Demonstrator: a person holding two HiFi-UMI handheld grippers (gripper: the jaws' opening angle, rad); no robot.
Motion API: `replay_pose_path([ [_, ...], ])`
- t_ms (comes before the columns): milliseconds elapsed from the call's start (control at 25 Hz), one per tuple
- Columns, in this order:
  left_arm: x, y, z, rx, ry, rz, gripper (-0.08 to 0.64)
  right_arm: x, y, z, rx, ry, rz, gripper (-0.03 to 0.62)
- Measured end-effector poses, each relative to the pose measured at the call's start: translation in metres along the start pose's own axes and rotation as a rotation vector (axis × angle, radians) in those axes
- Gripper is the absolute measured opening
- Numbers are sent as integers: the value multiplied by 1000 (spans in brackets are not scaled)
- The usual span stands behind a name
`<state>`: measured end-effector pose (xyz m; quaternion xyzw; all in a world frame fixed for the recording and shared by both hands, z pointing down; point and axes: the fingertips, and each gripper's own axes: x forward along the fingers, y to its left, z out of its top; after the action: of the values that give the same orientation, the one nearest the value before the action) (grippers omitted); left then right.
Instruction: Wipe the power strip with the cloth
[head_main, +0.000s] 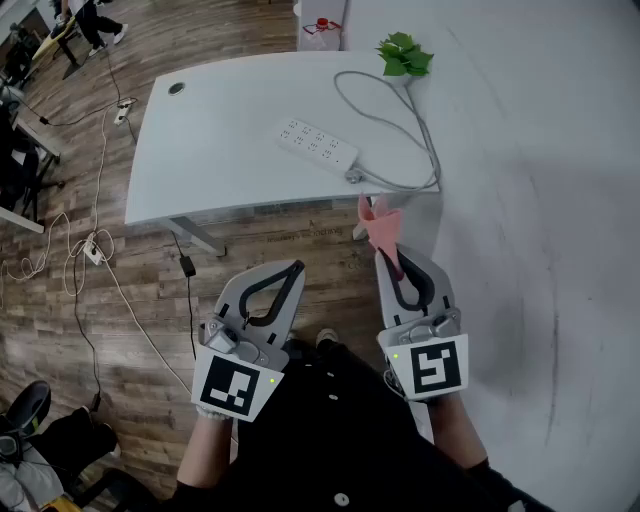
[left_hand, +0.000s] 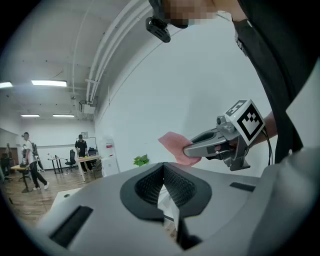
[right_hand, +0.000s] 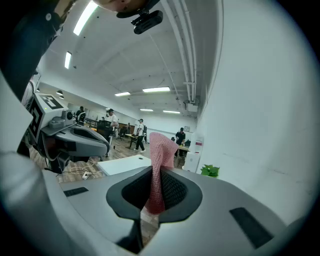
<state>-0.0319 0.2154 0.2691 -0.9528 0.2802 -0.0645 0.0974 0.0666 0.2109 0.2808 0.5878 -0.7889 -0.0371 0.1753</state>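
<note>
A white power strip (head_main: 317, 144) lies on the white table (head_main: 210, 150), its grey cable (head_main: 400, 120) looping to the right. Both grippers hang in front of the table's near edge, well short of the strip. My right gripper (head_main: 387, 256) is shut on a pink cloth (head_main: 379, 225), which sticks up past the jaws; the cloth (right_hand: 159, 165) is pinched between the pads of the right gripper (right_hand: 156, 172). My left gripper (head_main: 293, 269) is shut with nothing in it; the left gripper view shows the left gripper (left_hand: 163, 169) with its jaws meeting. The cloth (left_hand: 174, 146) also shows there.
A small green plant (head_main: 404, 55) stands at the table's far right corner by the white wall. Cables and a floor power strip (head_main: 93, 250) lie on the wooden floor at the left. People and desks are far off in the room.
</note>
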Motion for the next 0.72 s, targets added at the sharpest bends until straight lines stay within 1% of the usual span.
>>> replay_pose_path([
  [720,-2,5,-3,-2,-3,-12,14,4,5,0,3,8,-13,54],
])
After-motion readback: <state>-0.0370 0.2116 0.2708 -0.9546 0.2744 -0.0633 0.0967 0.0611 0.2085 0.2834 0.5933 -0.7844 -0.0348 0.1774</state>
